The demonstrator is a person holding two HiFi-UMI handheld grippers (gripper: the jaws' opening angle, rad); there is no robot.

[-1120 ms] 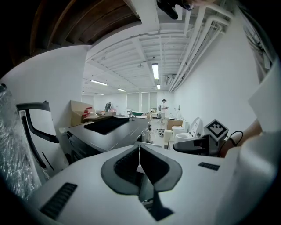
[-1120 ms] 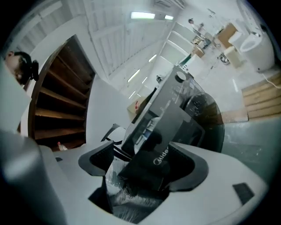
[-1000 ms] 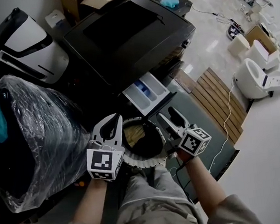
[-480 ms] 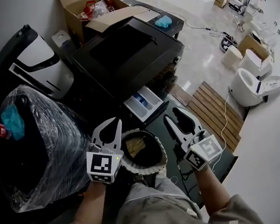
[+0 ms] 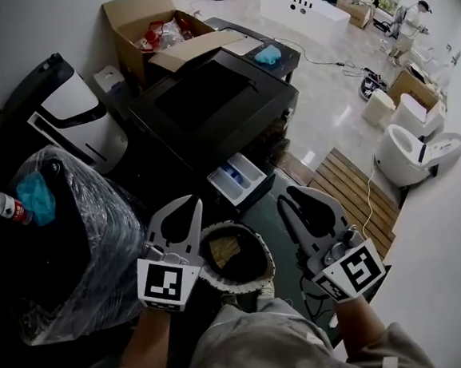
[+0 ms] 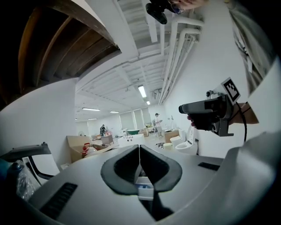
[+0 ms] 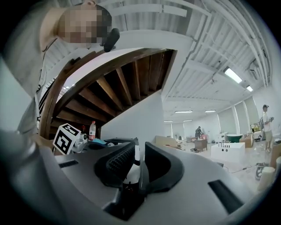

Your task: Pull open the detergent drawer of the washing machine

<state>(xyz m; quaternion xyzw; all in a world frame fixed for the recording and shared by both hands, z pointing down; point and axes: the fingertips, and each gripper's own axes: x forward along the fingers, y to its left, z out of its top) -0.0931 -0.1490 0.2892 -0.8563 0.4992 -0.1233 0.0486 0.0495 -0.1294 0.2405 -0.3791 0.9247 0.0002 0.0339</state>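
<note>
The black washing machine (image 5: 215,100) stands ahead of me in the head view. Its white detergent drawer (image 5: 238,178), with blue compartments, sticks out of the front, pulled open. Below it lies the round drum opening (image 5: 235,255). My left gripper (image 5: 189,202) is held in the air left of the opening, shut and empty. My right gripper (image 5: 290,195) is held to the right of the opening, apart from the drawer. Its jaws are closing, with a narrow gap and nothing between them. In the left gripper view the drawer (image 6: 143,186) shows behind the jaws, and the right gripper (image 6: 181,108) at the right.
A dark bundle in clear plastic wrap (image 5: 50,235) fills the left. A white and black appliance (image 5: 63,106) and an open cardboard box (image 5: 152,26) stand behind. A wooden slat mat (image 5: 351,189), a cable and white toilets (image 5: 408,155) are at the right.
Both grippers have come up towards my head and away from the drawer. The right gripper's jaws have narrowed from wide open, and its wrist has rolled. The drawer stays open.
</note>
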